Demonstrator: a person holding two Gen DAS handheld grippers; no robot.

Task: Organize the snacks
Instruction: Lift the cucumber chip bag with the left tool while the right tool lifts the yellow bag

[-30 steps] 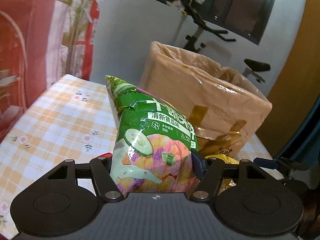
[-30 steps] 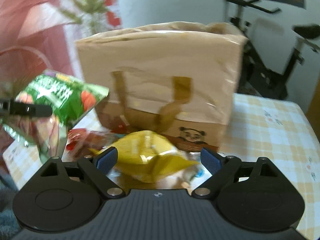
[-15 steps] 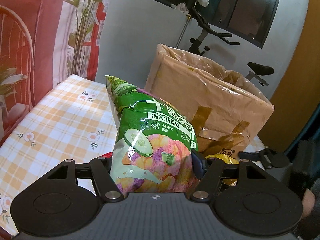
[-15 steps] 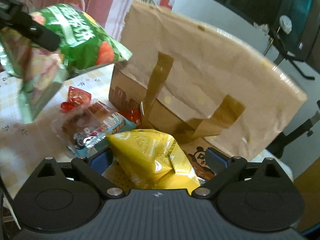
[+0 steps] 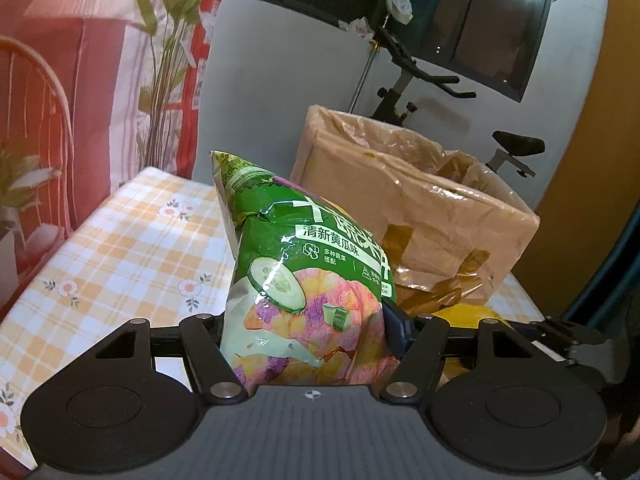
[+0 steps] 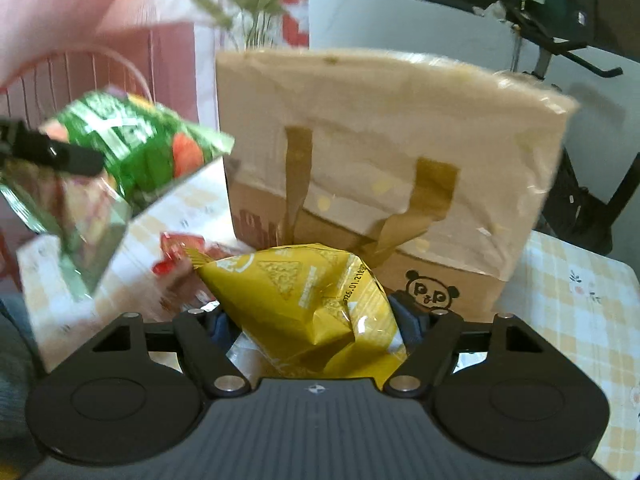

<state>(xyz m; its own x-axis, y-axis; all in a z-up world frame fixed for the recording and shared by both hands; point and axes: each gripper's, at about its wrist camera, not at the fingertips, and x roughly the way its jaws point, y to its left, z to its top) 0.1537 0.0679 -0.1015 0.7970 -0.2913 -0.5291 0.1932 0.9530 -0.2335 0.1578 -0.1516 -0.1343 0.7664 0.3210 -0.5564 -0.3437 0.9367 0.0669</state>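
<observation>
Yellow snack bag [image 6: 316, 308], loosely framed a second ago, is now clamped in the right tool [image 6: 316, 322] and lifted. Green chip bag [image 5: 304, 280] remains gripped in the left tool [image 5: 306, 330] above the surface [image 5: 120, 248], beside the paper bag [image 5: 420, 216]; bagging appears imminent.
</observation>
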